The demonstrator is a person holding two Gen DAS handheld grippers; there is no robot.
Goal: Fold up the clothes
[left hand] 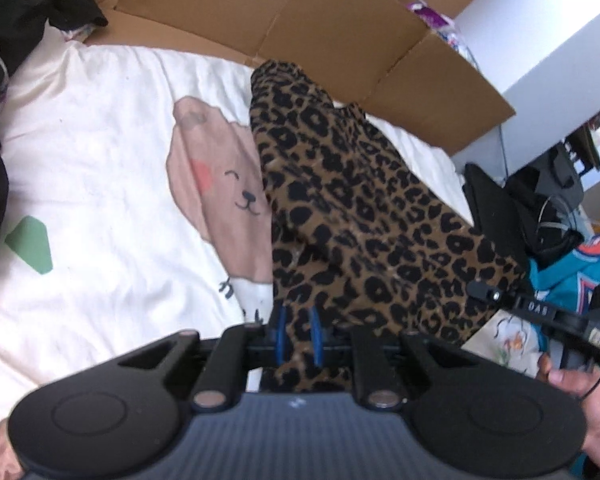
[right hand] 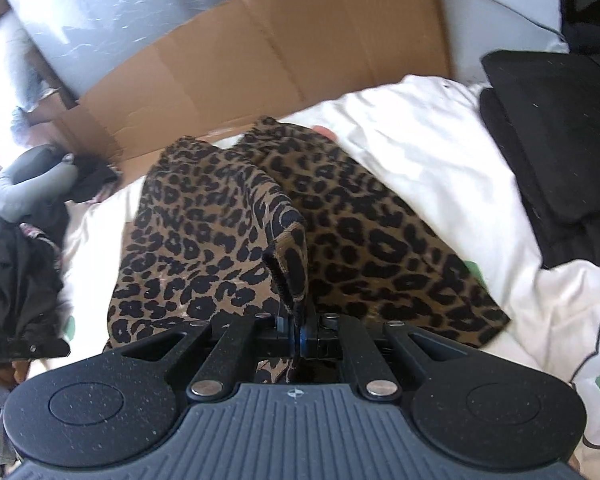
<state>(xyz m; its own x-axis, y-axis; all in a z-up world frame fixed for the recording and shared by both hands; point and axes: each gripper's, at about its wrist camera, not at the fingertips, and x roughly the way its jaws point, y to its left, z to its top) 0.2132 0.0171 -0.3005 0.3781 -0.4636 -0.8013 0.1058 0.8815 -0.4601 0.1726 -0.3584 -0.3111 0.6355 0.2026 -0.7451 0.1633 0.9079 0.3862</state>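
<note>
We hold a leopard-print garment (left hand: 360, 208) between our two tools above a bed covered by a white duvet (left hand: 100, 152) printed with a pink bear (left hand: 224, 184). Our left hand-held gripper (left hand: 299, 336) is clenched on a fold of the leopard cloth, which fills the narrow gap between its blue pads (left hand: 281, 334). From there the garment runs away from us in a long band toward the flattened cardboard (left hand: 340, 24) at the far side of the bed.

Our right hand-held gripper (right hand: 298, 330) is clamped fully on a hem edge of the same garment (right hand: 228, 216), which stands up in a narrow ridge just above the jaws. In the right wrist view the cloth spreads out to both sides of that ridge and rests on the duvet (right hand: 440, 152). A pile of dark clothes (right hand: 16, 280) lies at the left, and a black folded item (right hand: 560, 140) lies on the bed at the right. In the left wrist view, a hand (left hand: 580, 392) grips the other tool, beside a teal jersey (left hand: 568, 276).
</note>
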